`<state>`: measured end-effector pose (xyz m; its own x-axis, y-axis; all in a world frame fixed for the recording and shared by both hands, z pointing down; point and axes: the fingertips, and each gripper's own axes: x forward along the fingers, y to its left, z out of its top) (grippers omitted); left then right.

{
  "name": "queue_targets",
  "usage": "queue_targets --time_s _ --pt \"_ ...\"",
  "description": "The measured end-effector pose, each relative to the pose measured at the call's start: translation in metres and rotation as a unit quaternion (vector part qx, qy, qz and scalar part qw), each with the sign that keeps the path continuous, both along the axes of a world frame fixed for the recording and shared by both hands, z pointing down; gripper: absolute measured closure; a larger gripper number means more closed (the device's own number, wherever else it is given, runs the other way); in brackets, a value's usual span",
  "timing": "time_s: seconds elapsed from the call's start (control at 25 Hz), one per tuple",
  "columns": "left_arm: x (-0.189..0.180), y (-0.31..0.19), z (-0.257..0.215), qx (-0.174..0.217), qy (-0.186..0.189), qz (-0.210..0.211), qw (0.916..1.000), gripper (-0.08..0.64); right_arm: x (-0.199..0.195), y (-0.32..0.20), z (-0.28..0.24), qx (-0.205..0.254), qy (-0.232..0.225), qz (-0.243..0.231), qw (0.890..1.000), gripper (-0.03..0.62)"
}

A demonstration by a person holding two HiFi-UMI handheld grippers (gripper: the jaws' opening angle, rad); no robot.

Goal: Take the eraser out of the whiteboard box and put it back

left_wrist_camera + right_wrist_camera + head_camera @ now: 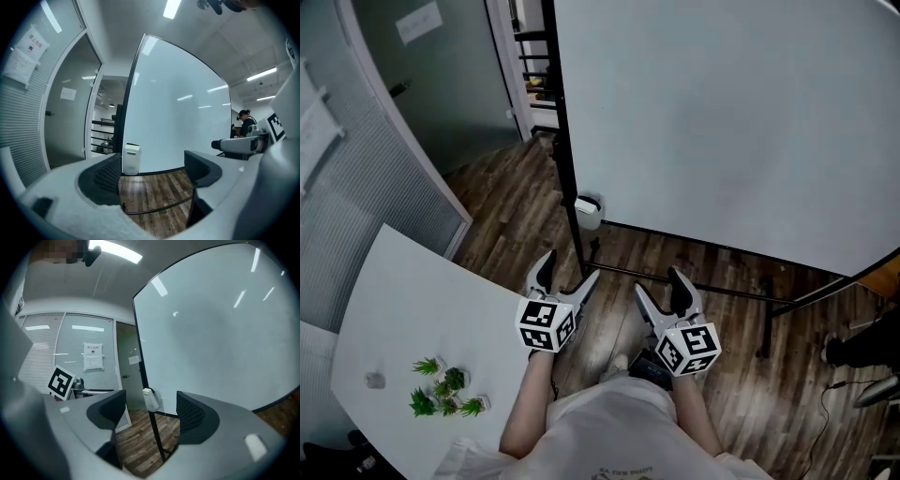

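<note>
A small white box (589, 211) hangs at the lower left corner of the big whiteboard (722, 122), beside its black post. The eraser does not show in any view. My left gripper (569, 274) is open and empty, held over the wood floor short of the box. In the left gripper view the box (131, 159) shows just inside the left jaw, still some way ahead. My right gripper (661, 286) is open too, with nothing between its jaws. In the right gripper view the box (151, 399) appears between the jaws, far off.
The whiteboard's black stand (567, 169) and low crossbar (722, 292) run across the floor in front of me. A white table (403, 319) with small green plants (445, 389) stands at my left. Another person (243, 123) stands far off to the right.
</note>
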<state>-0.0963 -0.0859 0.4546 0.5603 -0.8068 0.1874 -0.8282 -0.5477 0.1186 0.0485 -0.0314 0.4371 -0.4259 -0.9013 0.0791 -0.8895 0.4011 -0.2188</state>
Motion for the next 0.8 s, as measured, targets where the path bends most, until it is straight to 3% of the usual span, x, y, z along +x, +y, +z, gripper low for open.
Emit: queue_targets --time_s 0.16,0.32,0.8 --pt "0.012 -0.046 0.002 0.000 -0.005 -0.008 1.0000 0.144 0.025 -0.041 0.001 0.000 0.000 0.009 1.000 0.256" --pt "0.014 -0.076 0.006 -0.001 -0.009 -0.021 0.9997 0.151 0.033 -0.069 0.008 -0.008 -0.008 -0.011 1.000 0.247" --pt "0.014 -0.111 0.015 -0.009 -0.007 -0.037 0.9992 0.167 0.029 -0.099 0.020 -0.022 -0.005 -0.026 0.999 0.238"
